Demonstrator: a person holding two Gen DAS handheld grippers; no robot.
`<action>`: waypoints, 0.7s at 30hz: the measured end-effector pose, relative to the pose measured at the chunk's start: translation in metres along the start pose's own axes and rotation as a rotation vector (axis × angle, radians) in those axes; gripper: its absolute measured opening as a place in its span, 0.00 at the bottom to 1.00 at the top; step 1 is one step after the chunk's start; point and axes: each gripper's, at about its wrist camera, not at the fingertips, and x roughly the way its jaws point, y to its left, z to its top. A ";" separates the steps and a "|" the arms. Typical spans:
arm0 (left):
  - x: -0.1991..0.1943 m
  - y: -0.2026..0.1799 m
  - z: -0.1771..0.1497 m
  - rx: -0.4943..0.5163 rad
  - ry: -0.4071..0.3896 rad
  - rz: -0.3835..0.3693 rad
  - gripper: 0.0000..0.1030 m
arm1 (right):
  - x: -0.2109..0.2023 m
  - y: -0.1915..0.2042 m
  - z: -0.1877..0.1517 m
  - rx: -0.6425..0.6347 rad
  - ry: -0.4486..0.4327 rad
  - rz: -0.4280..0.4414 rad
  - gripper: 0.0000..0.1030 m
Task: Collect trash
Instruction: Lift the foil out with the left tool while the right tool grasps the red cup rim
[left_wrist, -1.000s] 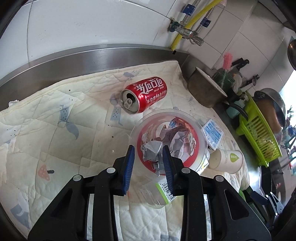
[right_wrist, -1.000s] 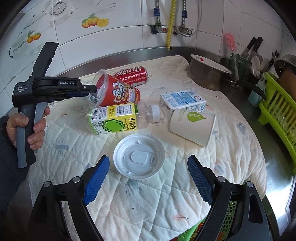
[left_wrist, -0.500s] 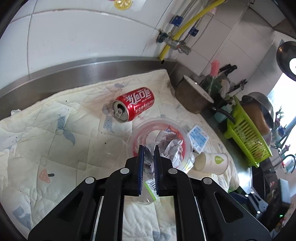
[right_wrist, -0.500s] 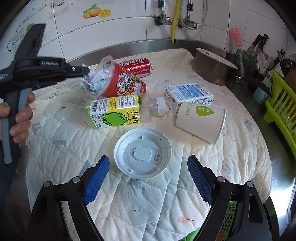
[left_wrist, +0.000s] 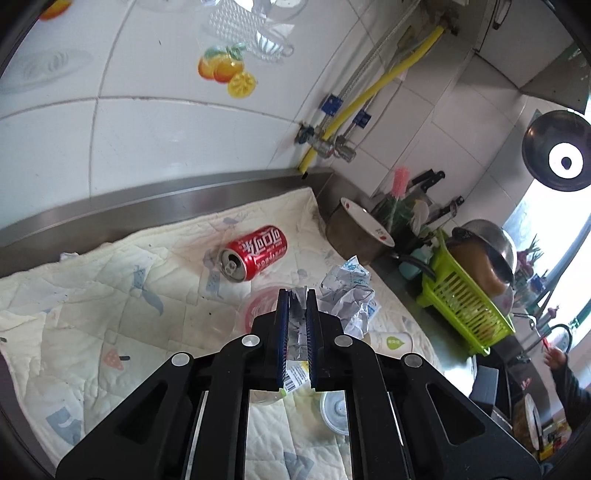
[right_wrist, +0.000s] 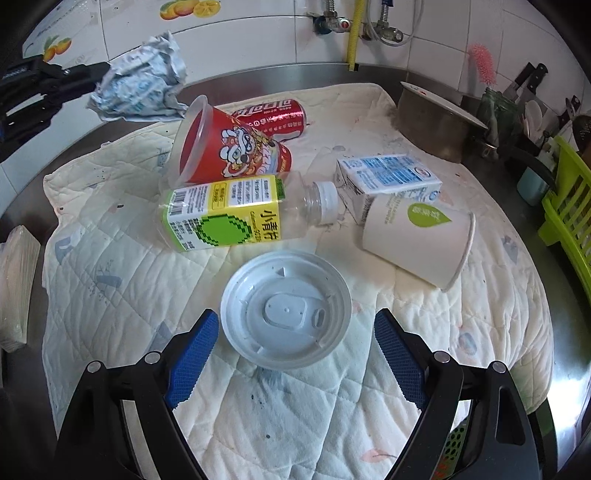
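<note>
The left tongs (left_wrist: 296, 295) are pinching a paper wad (right_wrist: 142, 90) tight between the pads and holding it clear above the red cup (right_wrist: 229, 147), probably so it can be carried to a bin, though none is clearly showing. The right tongs (right_wrist: 295, 332) are standing wide open and empty, straddling the lid (right_wrist: 285, 308) lying on the quilted counter (right_wrist: 110, 266), seemingly lining up to grip it next.

Red can (left_wrist: 255, 252), lime-green rack (left_wrist: 466, 300)
</note>
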 end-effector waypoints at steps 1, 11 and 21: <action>-0.005 0.001 0.001 -0.001 -0.010 0.003 0.07 | -0.001 0.002 0.005 -0.007 -0.011 0.004 0.81; -0.036 0.029 -0.003 -0.055 -0.058 0.077 0.07 | -0.009 0.038 0.063 -0.088 -0.116 0.063 0.81; -0.049 0.064 -0.011 -0.120 -0.071 0.134 0.07 | 0.004 0.078 0.109 -0.167 -0.140 0.062 0.81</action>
